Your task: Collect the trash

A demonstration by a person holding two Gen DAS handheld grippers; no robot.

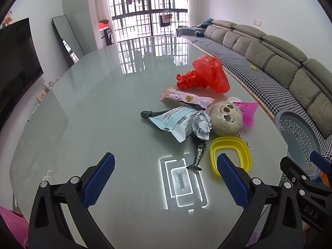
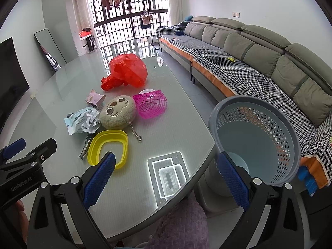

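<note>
A pile lies on the glass table (image 1: pixel 93 114): a red plastic bag (image 1: pixel 204 74), a pink snack wrapper (image 1: pixel 186 98), a grey-blue mailer bag (image 1: pixel 172 120), and crumpled paper (image 1: pixel 201 124). In the right wrist view the red bag (image 2: pixel 126 71), wrapper (image 2: pixel 94 98), mailer (image 2: pixel 78 120) and paper (image 2: pixel 91 120) show too. A grey perforated bin (image 2: pixel 257 139) stands beside the table's right edge; it also shows in the left wrist view (image 1: pixel 298 137). My left gripper (image 1: pixel 166 178) is open and empty, short of the pile. My right gripper (image 2: pixel 166 178) is open and empty, between table and bin.
A plush sloth head (image 1: pixel 226 118) with a chain, a yellow ring-shaped lid (image 1: pixel 230 155), a pink mesh basket (image 1: pixel 248 110) and a dark toy figure (image 1: pixel 198 155) sit among the trash. A long grey sofa (image 2: pixel 249 56) runs along the right. A TV (image 1: pixel 16 62) stands left.
</note>
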